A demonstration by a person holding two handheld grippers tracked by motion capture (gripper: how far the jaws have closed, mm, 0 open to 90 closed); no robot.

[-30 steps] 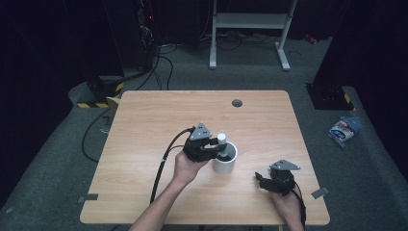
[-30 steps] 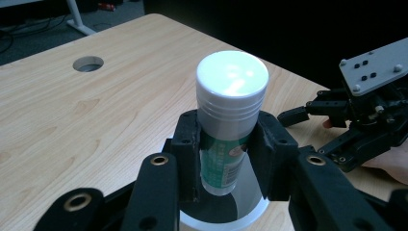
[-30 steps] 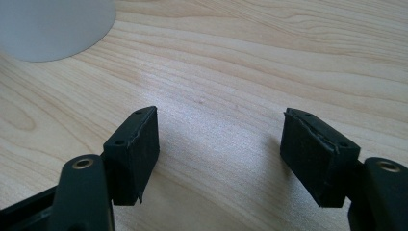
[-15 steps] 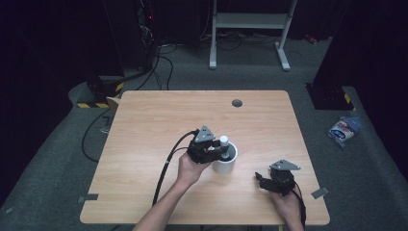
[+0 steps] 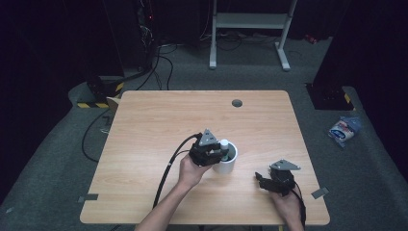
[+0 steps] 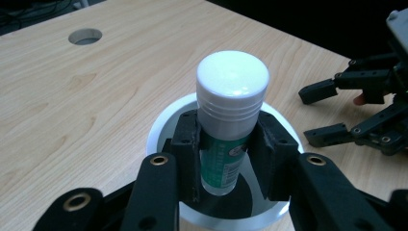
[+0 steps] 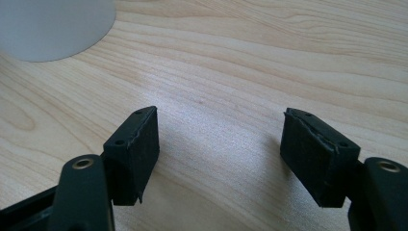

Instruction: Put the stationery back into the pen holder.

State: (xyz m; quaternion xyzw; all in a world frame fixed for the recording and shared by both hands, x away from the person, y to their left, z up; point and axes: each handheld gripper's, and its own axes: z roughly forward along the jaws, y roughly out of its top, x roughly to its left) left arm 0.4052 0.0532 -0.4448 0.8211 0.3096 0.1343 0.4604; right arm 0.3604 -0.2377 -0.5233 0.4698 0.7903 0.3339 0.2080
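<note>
We see round white-capped green tube (image 6: 226, 144) clenched in left gripper (image 6: 226, 159) over smooth white cup (image 6: 161, 127); right gripper (image 7: 219, 154) released

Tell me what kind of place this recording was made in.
Probably a lab or recording workspace: a bare wooden table stands on grey carpet, cables trail to dark equipment behind, and a white metal stand sits beyond it.

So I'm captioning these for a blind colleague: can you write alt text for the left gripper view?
The left gripper clamps a white-capped tube with a green label upright, its lower end inside a white cup. The cup stands on a light wooden table; the right gripper, jaws open, sits off to the right.
</note>
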